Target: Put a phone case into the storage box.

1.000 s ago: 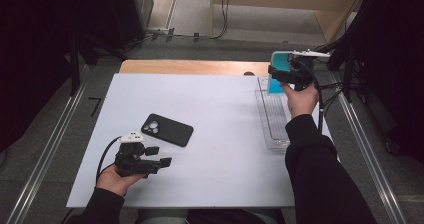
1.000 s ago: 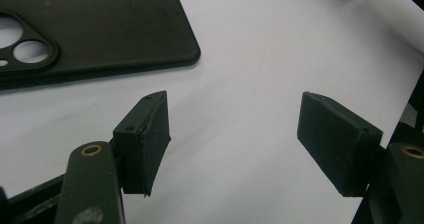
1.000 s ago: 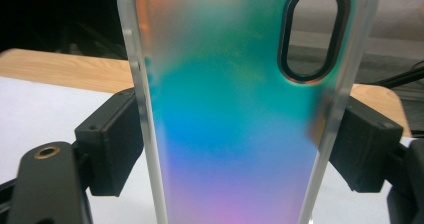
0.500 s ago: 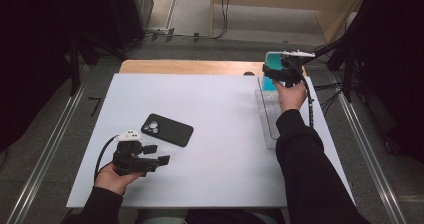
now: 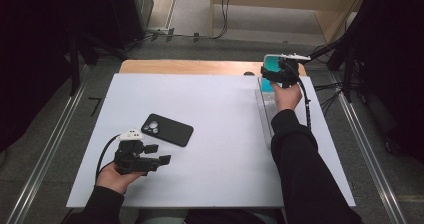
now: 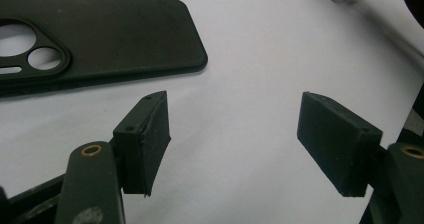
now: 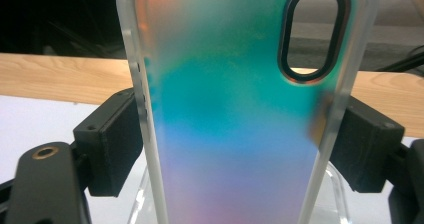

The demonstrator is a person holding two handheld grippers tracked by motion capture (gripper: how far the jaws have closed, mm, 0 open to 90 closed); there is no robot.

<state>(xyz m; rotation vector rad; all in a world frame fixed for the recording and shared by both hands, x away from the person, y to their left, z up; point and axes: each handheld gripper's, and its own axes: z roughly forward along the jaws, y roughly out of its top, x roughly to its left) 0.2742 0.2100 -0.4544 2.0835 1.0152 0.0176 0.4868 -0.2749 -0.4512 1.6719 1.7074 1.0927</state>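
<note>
A black phone case (image 5: 167, 130) lies flat on the white table top, camera holes at its left end (image 6: 95, 44). My left gripper (image 5: 152, 160) rests open just in front of it, its pads (image 6: 150, 139) apart over bare table, nothing between them. At the far right, my right gripper (image 5: 270, 75) is shut on an iridescent teal phone case (image 7: 230, 114), holding it by its two long edges, upright, above a clear plastic rack (image 5: 266, 109). The teal case (image 5: 271, 64) sits near the table's back edge.
The white sheet (image 5: 215, 134) covers a wooden table whose bare strip (image 5: 190, 67) shows at the back. The clear rack runs along the right side. Cables (image 5: 325, 86) trail off the right edge. Metal rails (image 5: 50, 149) flank the table on the floor.
My right gripper has carried the teal case away from me toward the table's back edge and slightly left. The left gripper and the black case stay put.
</note>
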